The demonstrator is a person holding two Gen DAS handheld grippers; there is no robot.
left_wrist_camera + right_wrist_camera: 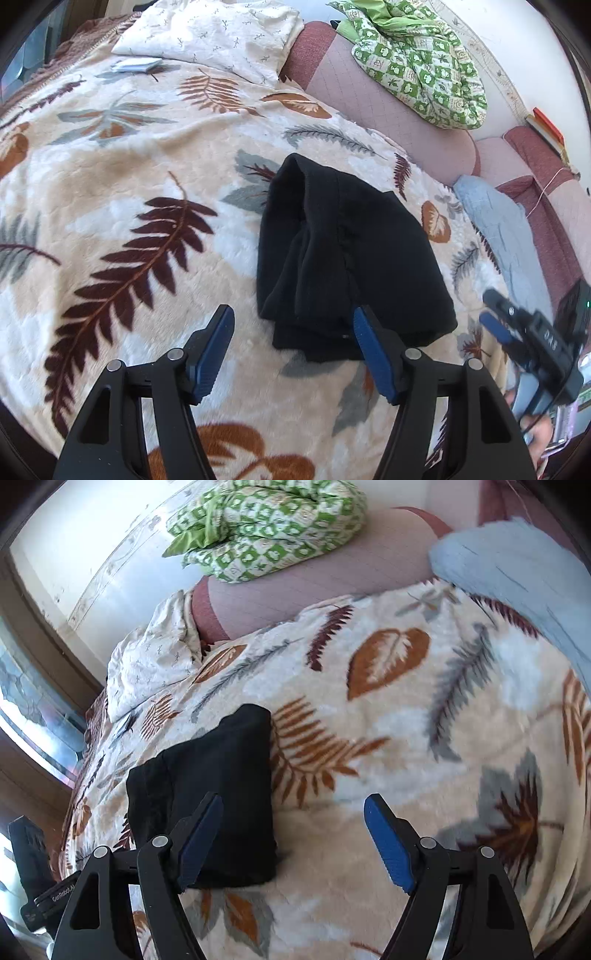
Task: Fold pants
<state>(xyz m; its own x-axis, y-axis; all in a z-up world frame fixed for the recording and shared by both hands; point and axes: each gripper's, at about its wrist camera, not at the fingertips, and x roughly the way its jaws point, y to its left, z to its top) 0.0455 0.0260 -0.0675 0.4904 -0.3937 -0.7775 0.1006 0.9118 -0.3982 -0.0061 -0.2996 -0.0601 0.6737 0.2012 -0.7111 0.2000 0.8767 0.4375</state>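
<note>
Most of both views is filled by the leaf-print blanket (122, 177), which covers the bed from the lower edge up to the pink quilted cushion (388, 110) in the upper right of the left wrist view. On this cushion lies a green patterned cloth (417, 62); a white pillow (210, 37) is at the top centre, and a light blue cloth (495, 229) hangs over the blanket's right edge. No box or basket is seen in either view. The black pants (343, 258) lie folded into a compact bundle on the blanket, centre right in the left wrist view and lower left in the right wrist view, with bare blanket on all sides of them. The left gripper (293, 330) has its fingers spread wide and holds nothing, its right finger overlapping the bundle's near edge. The right gripper (293, 818) is also spread and holds nothing, just beside the bundle's right edge.
</note>
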